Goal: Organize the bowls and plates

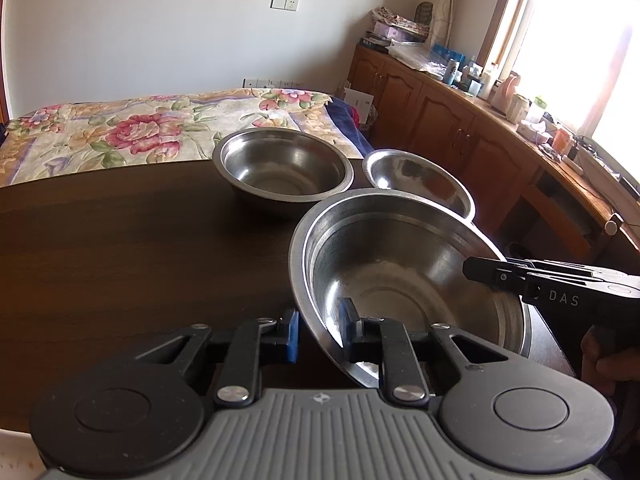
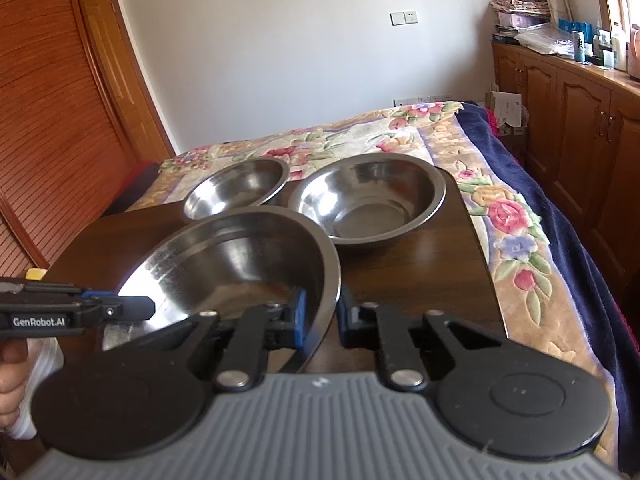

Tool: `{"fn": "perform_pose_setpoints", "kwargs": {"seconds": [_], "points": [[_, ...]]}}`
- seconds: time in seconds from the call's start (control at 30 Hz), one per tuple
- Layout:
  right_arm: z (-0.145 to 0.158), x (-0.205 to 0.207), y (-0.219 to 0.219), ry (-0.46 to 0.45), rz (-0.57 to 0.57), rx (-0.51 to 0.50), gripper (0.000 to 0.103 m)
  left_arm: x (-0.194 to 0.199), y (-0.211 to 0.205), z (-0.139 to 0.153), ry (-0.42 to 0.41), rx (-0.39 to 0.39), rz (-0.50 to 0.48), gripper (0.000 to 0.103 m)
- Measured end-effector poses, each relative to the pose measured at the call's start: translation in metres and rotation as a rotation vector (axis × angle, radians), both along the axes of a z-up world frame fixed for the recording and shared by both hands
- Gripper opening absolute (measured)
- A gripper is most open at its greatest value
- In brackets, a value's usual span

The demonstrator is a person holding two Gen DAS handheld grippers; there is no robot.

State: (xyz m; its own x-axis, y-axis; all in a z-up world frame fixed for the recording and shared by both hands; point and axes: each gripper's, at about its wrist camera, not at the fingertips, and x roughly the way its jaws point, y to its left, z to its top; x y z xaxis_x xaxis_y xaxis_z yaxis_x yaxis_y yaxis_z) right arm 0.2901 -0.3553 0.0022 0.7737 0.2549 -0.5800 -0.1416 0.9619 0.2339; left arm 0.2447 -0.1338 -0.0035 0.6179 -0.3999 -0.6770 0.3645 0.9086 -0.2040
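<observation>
The large bowl (image 1: pixel 400 272) is clamped at opposite rims by left gripper (image 1: pixel 318 330) and right gripper (image 2: pixel 322 320), likely for balance. Beyond it, two smaller bowls (image 1: pixel 282 168) are left unnested.

- "DAS" in pale letters on the side of the black plastic right gripper (image 1: pixel 486 276), where it comes in from the right edge of the left wrist view. There's a mark just before the D, but I can't make it out.
- "GenRobot.AI" in white on the black body of the left gripper (image 2: pixel 136 307), seen from the right wrist camera.
- A dark character is printed on a small white and blue bottle (image 1: pixel 451 69) on the wooden cabinet top, too small to read.
</observation>
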Motion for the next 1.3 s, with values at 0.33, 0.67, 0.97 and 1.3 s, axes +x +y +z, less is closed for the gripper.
{"fn": "perform_pose_setpoints", "kwargs": {"seconds": [0.33, 0.67, 0.97, 1.3], "points": [[0.008, -0.019, 0.004, -0.032, -0.006, -0.003, 0.016, -0.023, 0.003, 0.008, -0.047, 0.013, 0.000, 0.020], [0.027, -0.055, 0.019, -0.088, 0.012, -0.006, 0.016, -0.066, 0.021, 0.025, -0.100, -0.003, 0.017, 0.020], [0.021, -0.079, 0.035, -0.104, 0.032, -0.023, 0.016, -0.103, 0.039, 0.021, -0.127, -0.007, 0.037, 0.020], [0.010, -0.096, 0.041, -0.093, 0.038, -0.007, 0.016, -0.123, 0.047, 0.013, -0.116, 0.001, 0.050, 0.020]]}}
